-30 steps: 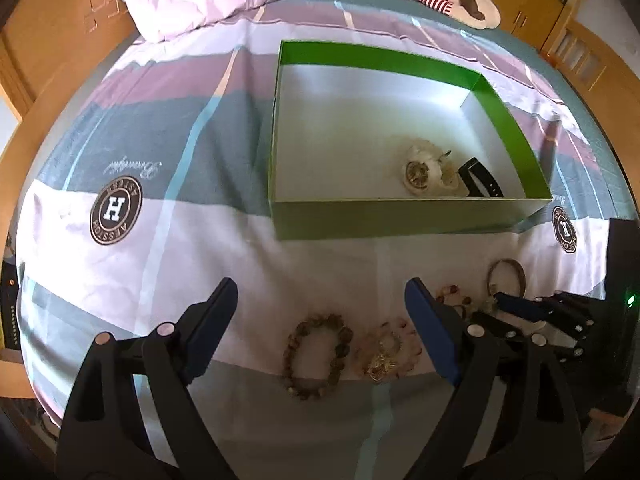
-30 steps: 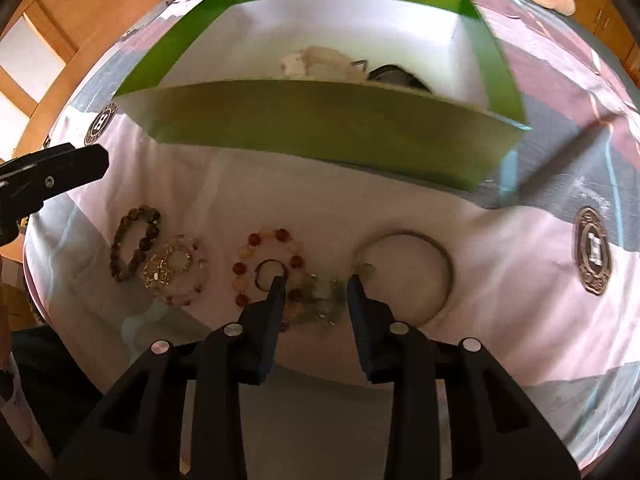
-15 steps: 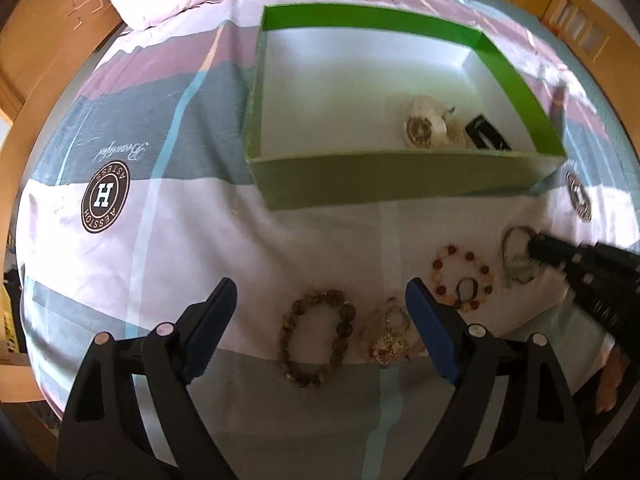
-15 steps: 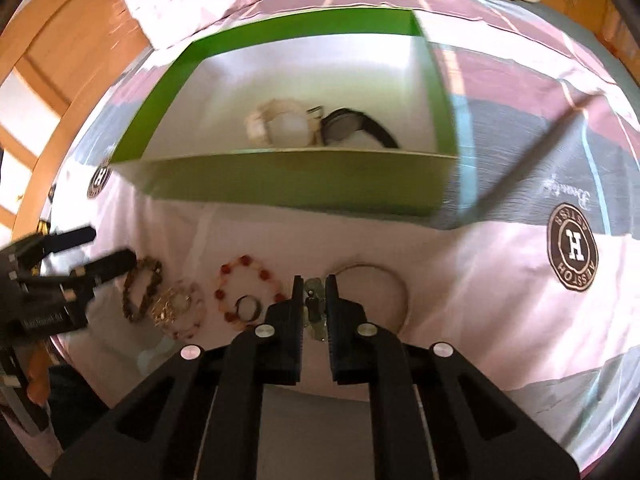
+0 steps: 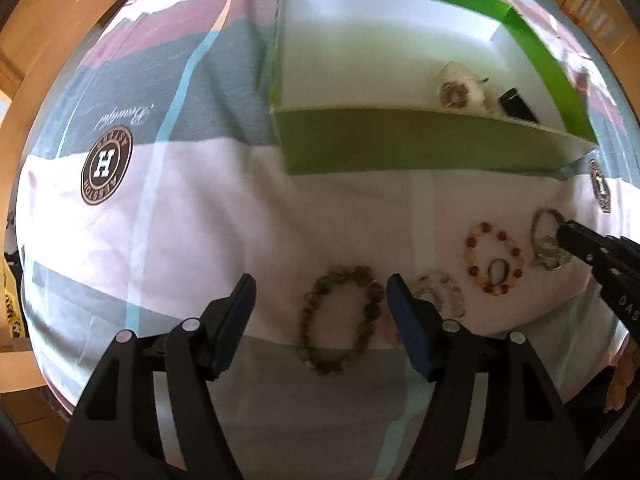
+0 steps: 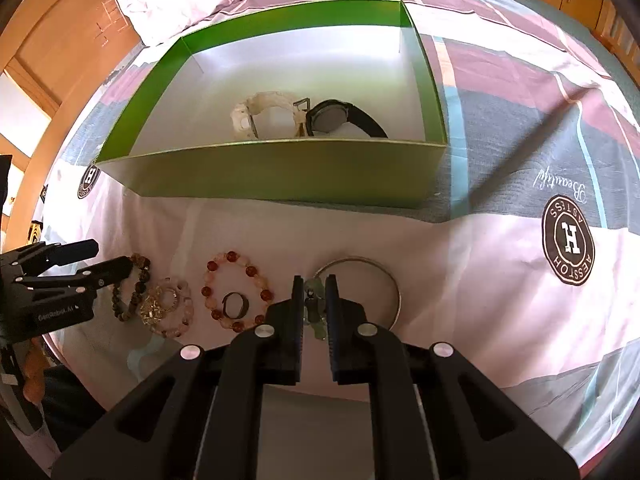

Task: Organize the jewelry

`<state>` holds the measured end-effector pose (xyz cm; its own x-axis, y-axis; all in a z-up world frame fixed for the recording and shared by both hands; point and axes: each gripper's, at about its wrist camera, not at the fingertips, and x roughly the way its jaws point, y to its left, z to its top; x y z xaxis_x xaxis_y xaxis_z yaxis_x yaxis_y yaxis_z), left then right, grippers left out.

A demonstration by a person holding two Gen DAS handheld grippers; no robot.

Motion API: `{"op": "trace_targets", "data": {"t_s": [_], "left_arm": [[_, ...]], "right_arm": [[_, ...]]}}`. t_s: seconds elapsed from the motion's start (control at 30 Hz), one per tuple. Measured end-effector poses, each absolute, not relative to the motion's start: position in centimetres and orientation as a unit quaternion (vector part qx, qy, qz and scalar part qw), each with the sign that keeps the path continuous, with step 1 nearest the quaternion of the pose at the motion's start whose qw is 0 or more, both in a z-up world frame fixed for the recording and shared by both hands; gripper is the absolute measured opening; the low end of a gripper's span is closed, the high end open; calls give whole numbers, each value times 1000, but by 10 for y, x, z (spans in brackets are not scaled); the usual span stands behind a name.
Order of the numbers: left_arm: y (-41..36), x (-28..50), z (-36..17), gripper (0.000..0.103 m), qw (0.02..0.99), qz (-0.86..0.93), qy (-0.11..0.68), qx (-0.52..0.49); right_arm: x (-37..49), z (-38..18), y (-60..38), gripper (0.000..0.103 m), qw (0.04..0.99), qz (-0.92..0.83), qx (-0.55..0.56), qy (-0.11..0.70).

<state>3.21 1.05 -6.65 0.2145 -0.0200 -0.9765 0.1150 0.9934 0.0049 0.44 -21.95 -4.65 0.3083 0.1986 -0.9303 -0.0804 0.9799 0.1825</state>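
Right gripper: jaws nearly closed on a small pale green piece pinched between them, low over the bedsheet.
Green piece: sits just inside the near-left edge of the thin metal bangle; from the left wrist view it shows as a pale cluster at the tip of the right gripper. Whether it is lifted clear of the sheet cannot be told.
Left gripper: jaws wide open, holding nothing, poised over the dark bead bracelet, which lies between the two fingers.
Green box: straight ahead of the right jaws, its near wall standing between them and the white floor of the box.
Already in the box: a white watch and a black watch, side by side toward the near right corner.
Waiting on the bed: dark bead bracelet, clear bracelet with gold charm, red-and-pale bead bracelet with a dark ring inside it, and the bangle.
Key relation: the box lies forward and higher than the held piece, so the load likely has to rise over the near wall before going forward.
Nearer hand: the right, for the green piece and the bangle; the left, for the dark bracelet.
Risk: the bangle touching the held piece may get dragged along.
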Motion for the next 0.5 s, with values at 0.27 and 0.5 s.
{"op": "trace_targets", "data": {"t_s": [0.27,0.5], "left_arm": [[14,36,-89,65,761,-11,647,49],[9,42,-93,34,767,-16,640,44]], "right_arm": [[4,-48,-219,10,807,86,50,583],[4,-48,-217,10,806,87,48,584]]}}
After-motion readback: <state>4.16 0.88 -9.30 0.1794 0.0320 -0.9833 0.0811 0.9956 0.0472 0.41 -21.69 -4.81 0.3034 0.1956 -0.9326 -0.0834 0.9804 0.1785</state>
